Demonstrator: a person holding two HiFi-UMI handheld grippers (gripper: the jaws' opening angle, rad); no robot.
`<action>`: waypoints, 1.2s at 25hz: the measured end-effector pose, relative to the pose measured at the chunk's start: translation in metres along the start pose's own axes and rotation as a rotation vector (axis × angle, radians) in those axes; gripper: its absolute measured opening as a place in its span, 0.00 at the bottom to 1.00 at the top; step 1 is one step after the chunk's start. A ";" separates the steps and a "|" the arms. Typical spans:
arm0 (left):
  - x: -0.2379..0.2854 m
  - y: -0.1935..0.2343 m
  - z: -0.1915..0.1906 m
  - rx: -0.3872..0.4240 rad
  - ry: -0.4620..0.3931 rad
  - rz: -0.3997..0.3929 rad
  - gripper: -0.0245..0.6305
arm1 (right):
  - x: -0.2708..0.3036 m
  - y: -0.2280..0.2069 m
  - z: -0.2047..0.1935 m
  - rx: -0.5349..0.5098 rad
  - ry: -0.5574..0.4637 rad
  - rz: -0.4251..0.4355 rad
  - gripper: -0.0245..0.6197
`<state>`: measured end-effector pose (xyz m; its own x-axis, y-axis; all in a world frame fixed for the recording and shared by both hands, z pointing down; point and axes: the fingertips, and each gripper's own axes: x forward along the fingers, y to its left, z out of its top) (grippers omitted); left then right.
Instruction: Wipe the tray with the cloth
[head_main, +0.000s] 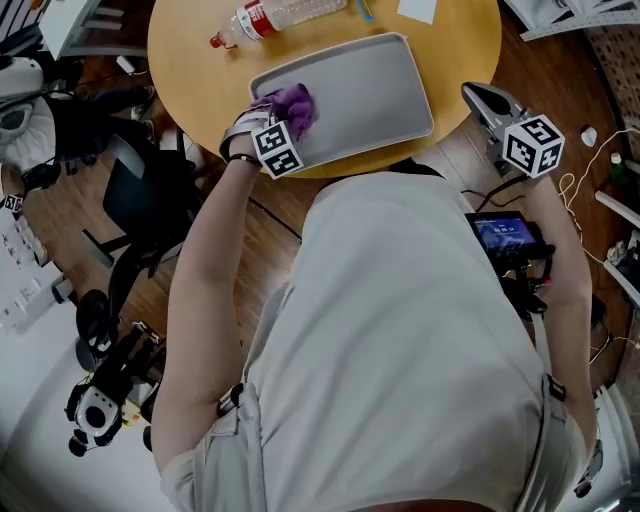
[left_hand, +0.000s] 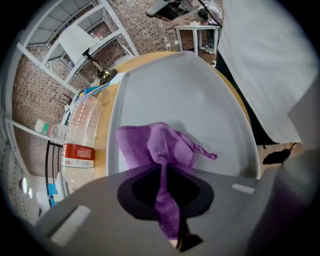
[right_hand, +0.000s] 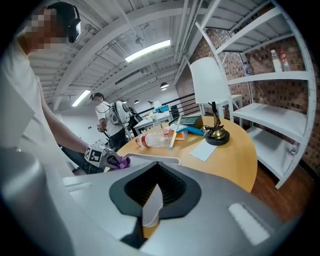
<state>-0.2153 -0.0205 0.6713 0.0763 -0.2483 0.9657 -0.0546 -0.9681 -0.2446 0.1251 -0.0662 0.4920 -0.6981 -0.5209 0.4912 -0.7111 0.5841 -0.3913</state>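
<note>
A shallow grey rectangular tray (head_main: 380, 90) lies flat on the round wooden table (head_main: 190, 60), at its near edge. A purple cloth (head_main: 292, 105), bunched, rests on the tray toward the table's left side.

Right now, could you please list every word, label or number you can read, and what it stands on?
No text here is readable.
The red label on the clear plastic bottle: print too blurred to read.
The small blue screen: too small to read.
</note>
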 end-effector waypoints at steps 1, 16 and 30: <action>-0.003 -0.008 0.001 -0.007 -0.004 -0.003 0.08 | 0.002 0.002 0.001 -0.006 0.002 0.009 0.04; -0.037 -0.115 0.016 -0.096 -0.072 -0.135 0.08 | 0.021 0.036 0.011 -0.073 0.008 0.123 0.04; -0.024 -0.110 0.092 -0.086 -0.157 -0.165 0.08 | 0.013 0.021 0.000 -0.046 -0.004 0.095 0.04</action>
<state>-0.1200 0.0885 0.6667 0.2442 -0.0954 0.9650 -0.1124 -0.9912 -0.0695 0.1011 -0.0602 0.4902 -0.7624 -0.4645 0.4506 -0.6374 0.6590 -0.3992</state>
